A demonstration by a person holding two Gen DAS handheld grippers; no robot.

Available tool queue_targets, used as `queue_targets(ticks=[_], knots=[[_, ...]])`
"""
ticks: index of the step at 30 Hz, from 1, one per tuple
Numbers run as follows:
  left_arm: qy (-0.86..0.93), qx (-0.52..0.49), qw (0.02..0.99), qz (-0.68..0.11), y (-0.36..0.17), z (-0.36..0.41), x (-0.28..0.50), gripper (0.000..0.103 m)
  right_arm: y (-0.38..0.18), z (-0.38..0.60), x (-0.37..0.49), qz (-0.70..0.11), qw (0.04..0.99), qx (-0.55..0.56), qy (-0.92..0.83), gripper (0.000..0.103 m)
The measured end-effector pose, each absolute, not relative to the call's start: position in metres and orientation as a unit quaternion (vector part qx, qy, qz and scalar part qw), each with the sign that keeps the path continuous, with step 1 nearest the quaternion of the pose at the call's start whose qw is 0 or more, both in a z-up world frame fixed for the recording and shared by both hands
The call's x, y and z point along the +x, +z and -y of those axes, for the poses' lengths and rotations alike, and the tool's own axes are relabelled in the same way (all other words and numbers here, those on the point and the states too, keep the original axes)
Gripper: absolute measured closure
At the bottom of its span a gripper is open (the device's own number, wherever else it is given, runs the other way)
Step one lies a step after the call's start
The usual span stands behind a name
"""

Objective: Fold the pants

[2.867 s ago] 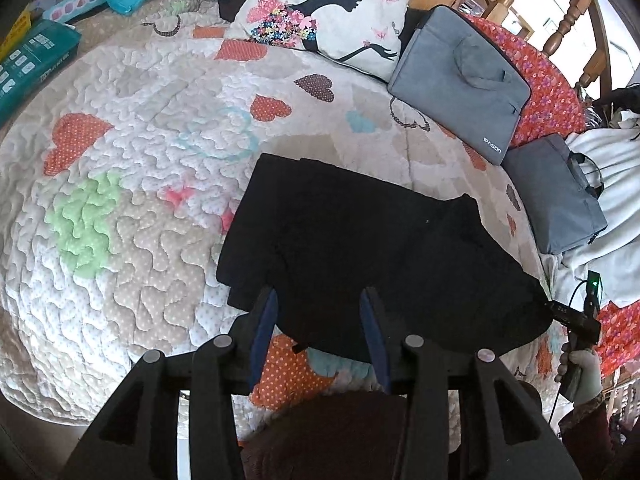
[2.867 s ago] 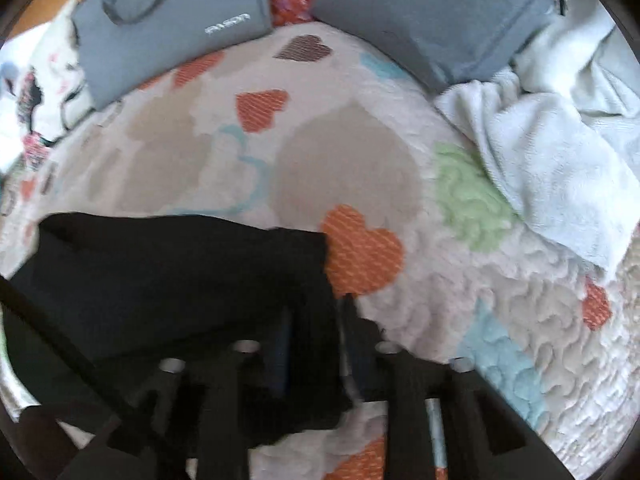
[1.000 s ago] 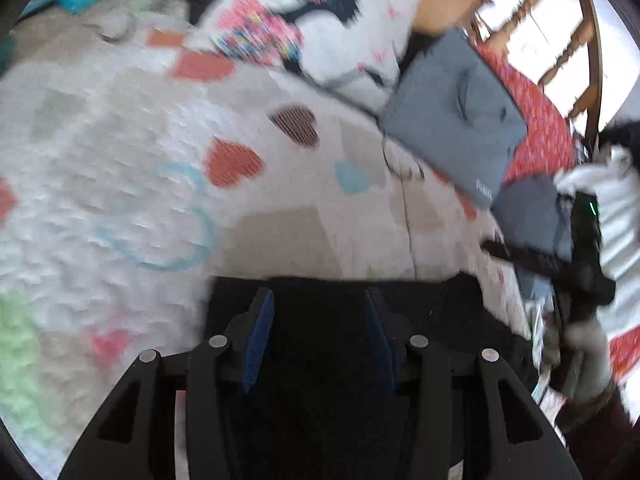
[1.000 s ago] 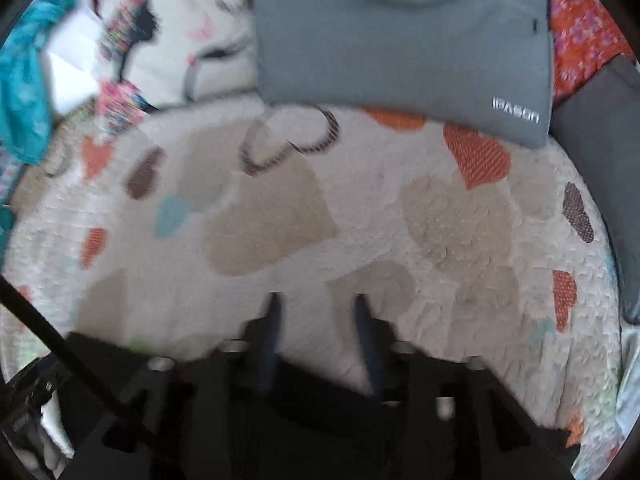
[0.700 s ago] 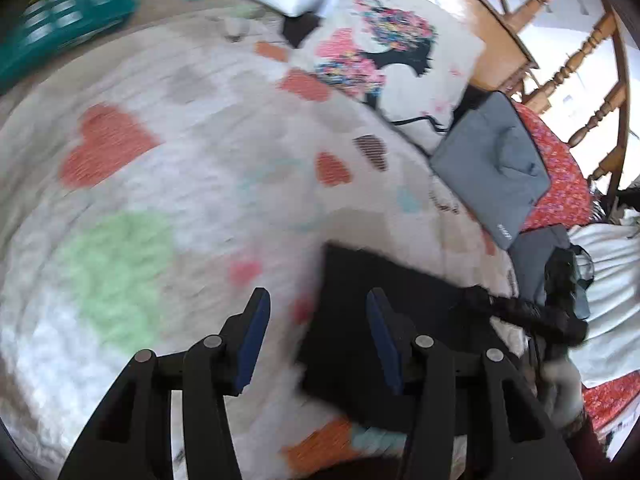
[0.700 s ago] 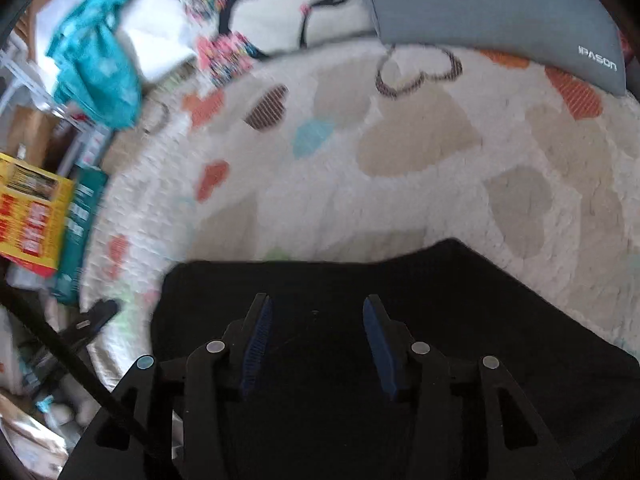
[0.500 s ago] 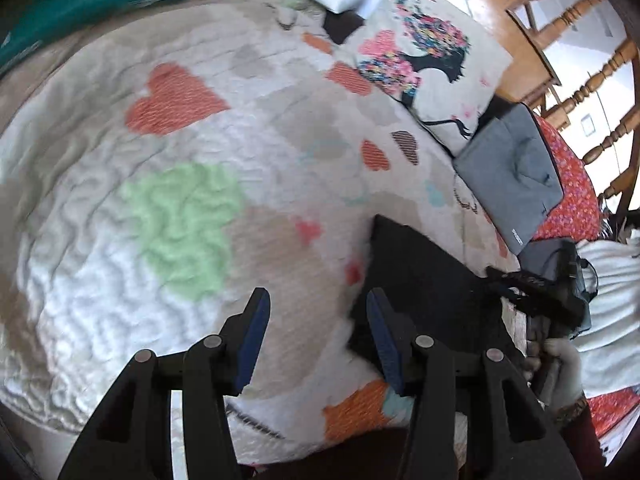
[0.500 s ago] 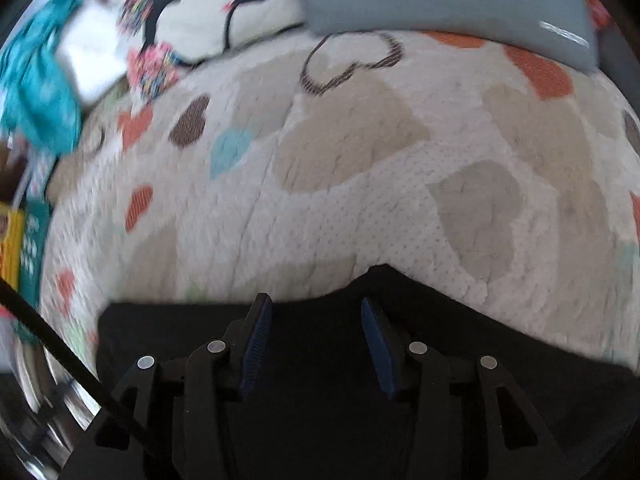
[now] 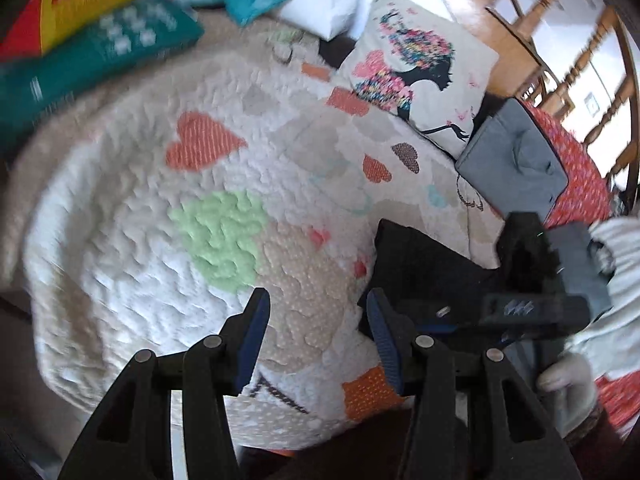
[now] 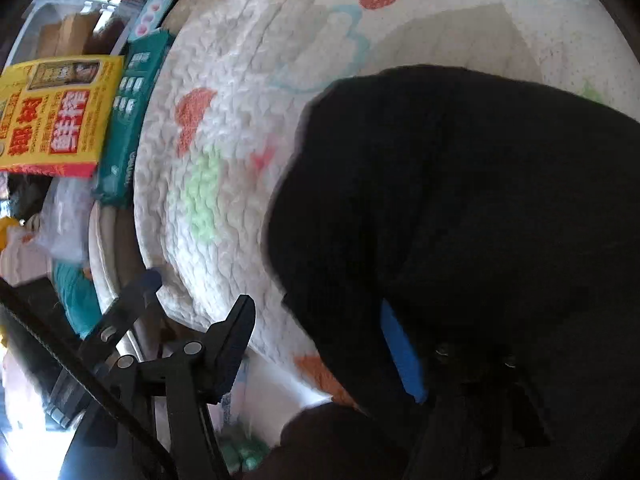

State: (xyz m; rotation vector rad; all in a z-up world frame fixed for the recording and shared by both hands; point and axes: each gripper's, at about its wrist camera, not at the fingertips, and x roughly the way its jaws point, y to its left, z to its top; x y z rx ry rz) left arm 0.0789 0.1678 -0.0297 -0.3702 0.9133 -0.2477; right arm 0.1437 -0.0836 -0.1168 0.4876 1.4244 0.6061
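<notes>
Quilt [image 9: 132, 248] holds folded black pants [image 10: 460, 200]

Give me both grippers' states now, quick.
Left gripper: open, nothing between the jaws.
Right gripper: open, jaws have just been opening over the black pants, not gripping.

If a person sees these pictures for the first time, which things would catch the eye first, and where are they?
First, the black pants, folded into a dark block on the heart-patterned quilt, near its front edge. Next, the pillow printed with a flowery head, at the far end of the bed, with a grey bag to its right. The yellow and red box beside the bed is also very bright.
</notes>
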Motion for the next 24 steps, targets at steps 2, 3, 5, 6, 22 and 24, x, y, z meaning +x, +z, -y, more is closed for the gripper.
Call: queue_targets(ticks=[2, 3, 5, 6, 22, 24], knots=[[-0.116, -0.156, 0.881, -0.431, -0.02, -0.166, 0.074, 0.05, -0.098, 0.096, 0.138, -0.608, 0.713, 0.22, 0.271, 0.025], [-0.118, -0.143, 0.885, -0.427, -0.014, -0.163, 0.07, 0.049, -0.085, 0.107, 0.129, -0.591, 0.728, 0.213, 0.272, 0.025], [-0.13, -0.132, 0.885, -0.426, -0.007, -0.157, 0.068, 0.049, -0.061, 0.135, 0.108, -0.56, 0.759, 0.202, 0.262, 0.025], [-0.138, -0.129, 0.884, -0.427, -0.003, -0.151, 0.068, 0.049, -0.05, 0.154, 0.093, -0.545, 0.775, 0.2, 0.251, 0.025], [-0.417, 0.036, 0.789, -0.45, 0.028, 0.161, 0.057, 0.045, -0.08, 0.507, -0.175, -0.384, 0.812, 0.434, -0.069, 0.024], [-0.443, 0.054, 0.769, -0.457, 0.023, 0.2, 0.055, 0.045, -0.084, 0.509, -0.178, -0.368, 0.816, 0.441, -0.065, 0.024]])
